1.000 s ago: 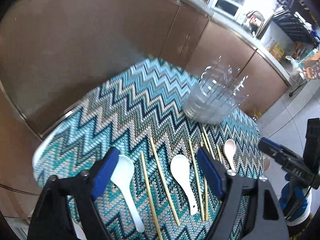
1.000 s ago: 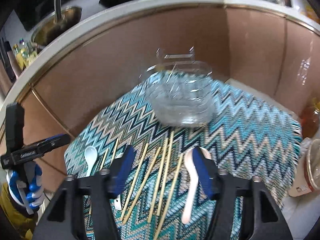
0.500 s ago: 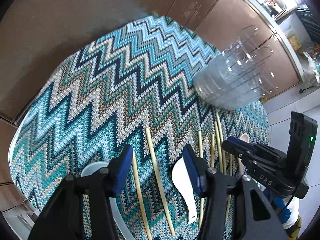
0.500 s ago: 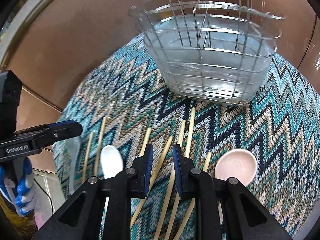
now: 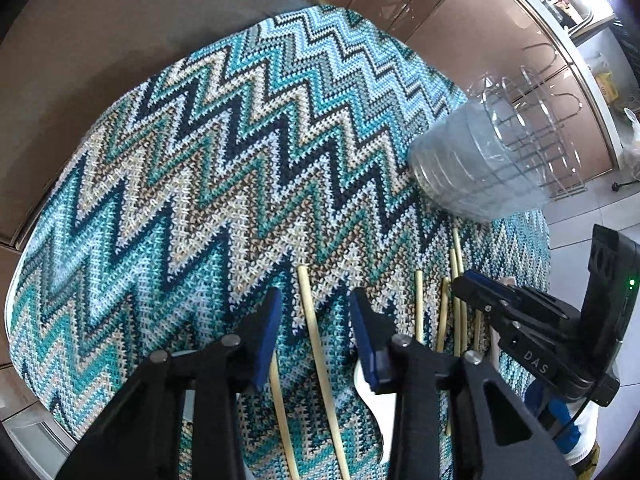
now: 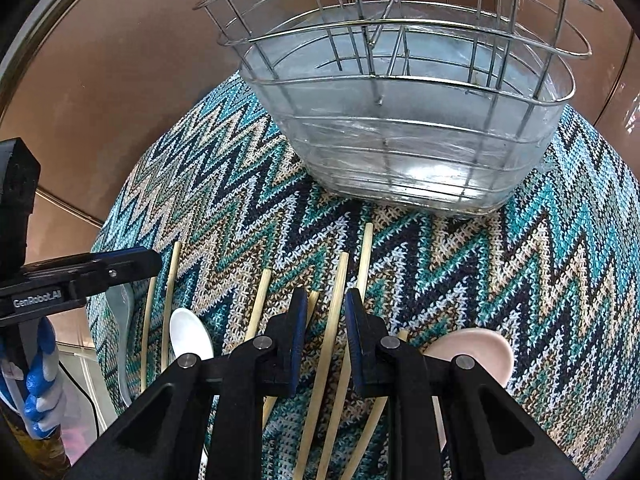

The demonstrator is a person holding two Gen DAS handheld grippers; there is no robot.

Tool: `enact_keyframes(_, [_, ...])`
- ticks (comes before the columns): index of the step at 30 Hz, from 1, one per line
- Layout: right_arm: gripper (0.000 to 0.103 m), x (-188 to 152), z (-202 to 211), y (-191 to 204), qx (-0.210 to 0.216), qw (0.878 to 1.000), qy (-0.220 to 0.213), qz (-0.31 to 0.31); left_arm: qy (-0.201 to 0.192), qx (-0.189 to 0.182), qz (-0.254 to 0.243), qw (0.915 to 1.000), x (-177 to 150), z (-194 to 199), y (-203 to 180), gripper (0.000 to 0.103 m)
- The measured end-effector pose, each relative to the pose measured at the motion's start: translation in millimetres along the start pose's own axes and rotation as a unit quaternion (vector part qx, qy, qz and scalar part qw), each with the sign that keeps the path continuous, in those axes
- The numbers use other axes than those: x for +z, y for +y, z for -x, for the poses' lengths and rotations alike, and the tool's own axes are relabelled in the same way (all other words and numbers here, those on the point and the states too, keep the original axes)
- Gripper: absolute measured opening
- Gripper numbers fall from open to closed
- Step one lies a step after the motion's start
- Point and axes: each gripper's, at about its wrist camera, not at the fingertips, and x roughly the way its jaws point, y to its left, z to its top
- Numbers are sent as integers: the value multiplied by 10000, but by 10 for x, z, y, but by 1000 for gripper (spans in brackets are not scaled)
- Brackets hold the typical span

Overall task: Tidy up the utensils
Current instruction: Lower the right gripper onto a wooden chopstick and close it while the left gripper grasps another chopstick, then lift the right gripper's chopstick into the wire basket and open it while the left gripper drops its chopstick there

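Chopsticks (image 6: 334, 332), slim pale bamboo, lie on knitted zigzag cloth (image 5: 224, 168); left gripper (image 5: 314, 330) closing around one, right gripper (image 6: 326, 322) nearly shut astride another.

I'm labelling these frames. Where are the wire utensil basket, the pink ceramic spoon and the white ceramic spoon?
Wire utensil basket (image 6: 400, 80), right wrist view: front wall of chrome wires.
Pink ceramic spoon (image 6: 476, 350), right wrist view: middle of its bowl.
White ceramic spoon (image 6: 190, 334), right wrist view: its bowl.

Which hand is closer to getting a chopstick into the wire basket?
Right, probably. The right gripper straddles a chopstick, wire basket directly ahead. The left gripper sits farther off.
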Motion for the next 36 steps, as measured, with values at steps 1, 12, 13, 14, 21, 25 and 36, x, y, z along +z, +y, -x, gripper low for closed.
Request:
enact_keyframes(1, [17, 6, -8, -7, 2, 10000, 12, -2, 26, 6, -8, 10000, 6, -25, -17, 29])
enact_keyframes(12, [14, 42, -129, -38, -108, 9998, 181, 46, 318, 142, 50, 9994, 8, -225, -63, 16])
enact_keyframes(13, [14, 43, -140, -27, -127, 9997, 187, 65, 343, 162, 70, 9993, 9, -253, -68, 16])
enact_keyframes(14, [14, 45, -152, -11, -153, 9997, 189, 88, 354, 176, 88, 9992, 5, -286, -94, 14])
enact_keyframes(21, [7, 19, -141, 33, -36, 10000, 80, -39, 294, 213, 264, 9990, 14, -320, -106, 5])
enact_keyframes(25, [6, -53, 36, 94, 71, 9999, -121, 0, 86, 122, 205, 9997, -50, -176, -103, 5])
enact_keyframes(36, [6, -452, 919, 384, 220, 9915, -1198, 458, -1357, -319, -191, 9900, -464, 817, -239, 5])
